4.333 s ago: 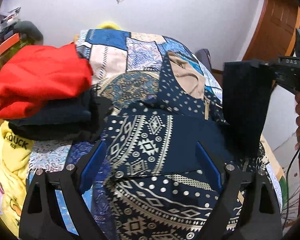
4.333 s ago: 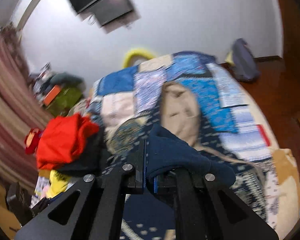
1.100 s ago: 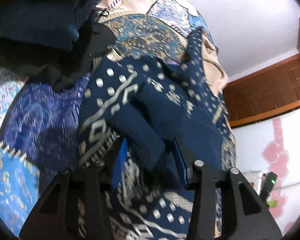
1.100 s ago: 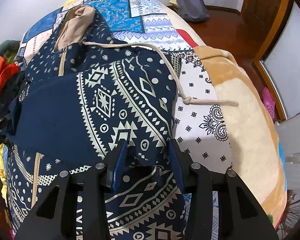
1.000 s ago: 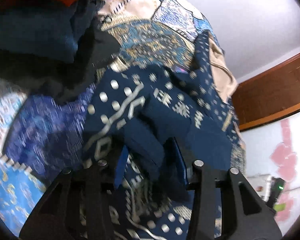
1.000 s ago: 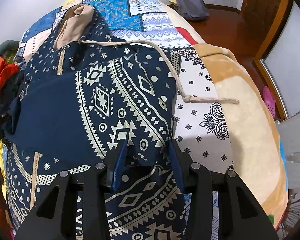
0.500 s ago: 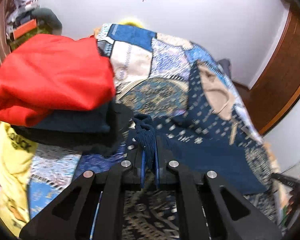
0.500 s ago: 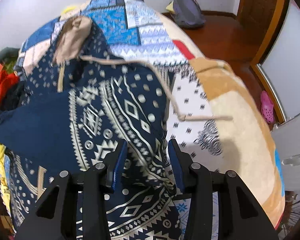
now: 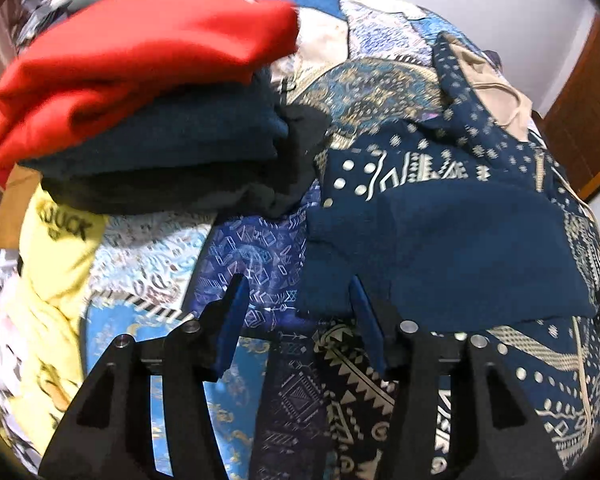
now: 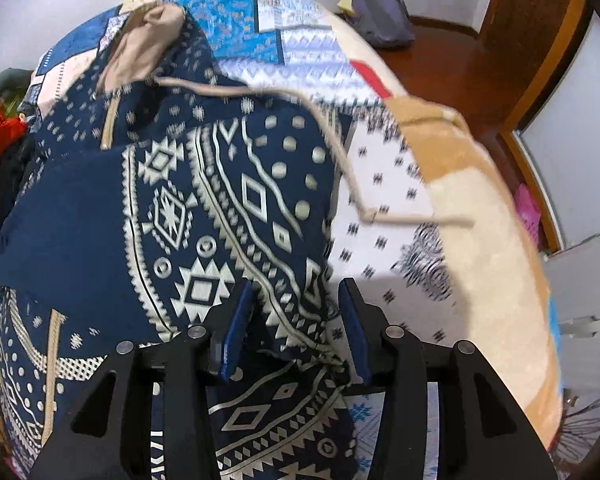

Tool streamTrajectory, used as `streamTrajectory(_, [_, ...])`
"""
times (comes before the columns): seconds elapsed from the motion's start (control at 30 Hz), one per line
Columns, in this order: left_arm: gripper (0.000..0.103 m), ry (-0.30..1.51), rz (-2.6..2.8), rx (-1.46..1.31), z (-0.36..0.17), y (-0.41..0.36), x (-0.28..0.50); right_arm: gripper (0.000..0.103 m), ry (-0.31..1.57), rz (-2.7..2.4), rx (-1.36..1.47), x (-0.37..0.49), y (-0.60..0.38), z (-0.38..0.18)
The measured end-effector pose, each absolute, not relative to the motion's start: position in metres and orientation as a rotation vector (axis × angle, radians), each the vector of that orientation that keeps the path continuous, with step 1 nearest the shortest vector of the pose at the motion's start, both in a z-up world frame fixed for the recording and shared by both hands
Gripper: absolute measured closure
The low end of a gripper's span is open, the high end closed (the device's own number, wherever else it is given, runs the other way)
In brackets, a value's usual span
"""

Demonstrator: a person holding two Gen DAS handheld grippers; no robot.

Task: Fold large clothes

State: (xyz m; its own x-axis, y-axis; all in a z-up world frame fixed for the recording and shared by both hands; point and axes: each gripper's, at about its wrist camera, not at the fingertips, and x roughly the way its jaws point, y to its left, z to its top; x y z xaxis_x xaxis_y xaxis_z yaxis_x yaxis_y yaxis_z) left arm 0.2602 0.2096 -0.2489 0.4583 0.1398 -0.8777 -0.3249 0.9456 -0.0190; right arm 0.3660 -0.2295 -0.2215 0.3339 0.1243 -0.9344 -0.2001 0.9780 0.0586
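A navy hoodie [image 9: 460, 248] with a cream geometric print lies spread on the bed, its plain navy sleeve folded across its body. My left gripper [image 9: 296, 320] hovers over the quilt just left of that sleeve. Its jaws are opening and nothing is between them. In the right wrist view the hoodie [image 10: 220, 208] fills the middle, with the tan-lined hood [image 10: 140, 52] at the far end and a drawstring [image 10: 340, 152] trailing right. My right gripper [image 10: 292, 320] holds a bunched fold of the hoodie's right edge between its pads, its jaws easing slightly apart.
A stack of folded clothes, red on top [image 9: 140, 48], sits on the left of the bed beside a yellow garment [image 9: 56, 248]. The patchwork quilt [image 9: 260, 248] covers the bed. A grey backpack [image 10: 384, 12] lies on the wooden floor beyond the bed's right side.
Half a second ago my left gripper was shut on the navy sleeve cuff. It has let go and pulled back, and the sleeve now lies across the hoodie. My right gripper stays on the hoodie's edge.
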Motion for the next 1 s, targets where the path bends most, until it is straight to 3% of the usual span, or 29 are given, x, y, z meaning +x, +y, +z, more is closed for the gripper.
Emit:
streamTrajectory(0.57, [0.031,0.817,0.126,0.061,-0.134,0.130,0.336,0.062,0.907,0.270,-0.123,0.420,-0.173,-0.118])
streamTrajectory(0.7, [0.022,0.794,0.076,0.051,-0.129,0.113,0.362,0.062,0.893,0.295,-0.127,0.442,-0.154,-0.114])
streamTrajectory(1.0, [0.022,0.826,0.055,0.090,-0.150,0.093,0.433,0.062,0.986,0.340,-0.087,0.504,-0.114,-0.151])
